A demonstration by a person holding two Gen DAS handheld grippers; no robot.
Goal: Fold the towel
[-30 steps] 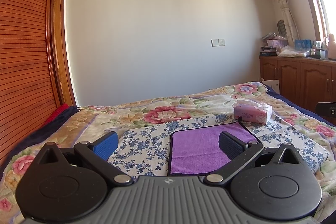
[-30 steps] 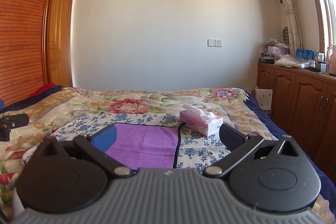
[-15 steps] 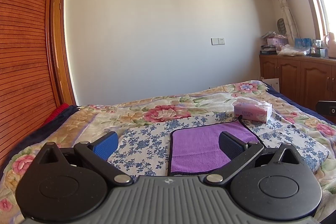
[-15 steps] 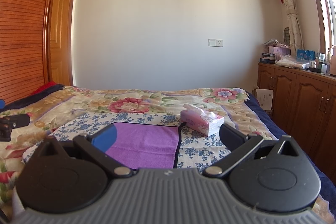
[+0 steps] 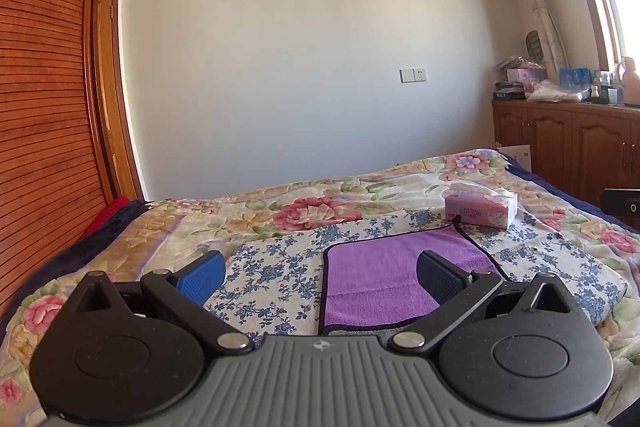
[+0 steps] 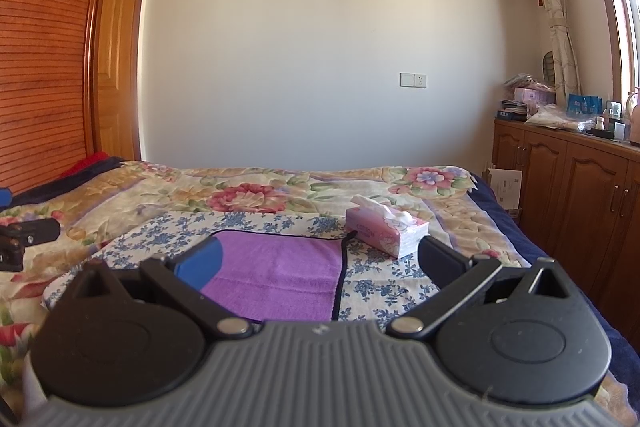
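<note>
A purple towel (image 5: 376, 279) with a dark border lies flat on a blue-flowered cloth (image 5: 276, 267) on the bed; it also shows in the right wrist view (image 6: 280, 275). My left gripper (image 5: 320, 277) is open and empty, held above the towel's near left edge. My right gripper (image 6: 316, 259) is open and empty, held above the towel's near right part. Neither touches the towel. The towel's near edge is hidden behind both gripper bodies.
A pink tissue box (image 5: 482, 210) stands just beyond the towel's far right corner, also in the right wrist view (image 6: 384, 231). A wooden cabinet (image 6: 580, 203) runs along the right of the bed. A wooden wardrobe (image 5: 44, 107) stands on the left.
Both grippers have shifted slightly, so the towel and tissue box sit a little higher in each view. Both stay open and empty.
</note>
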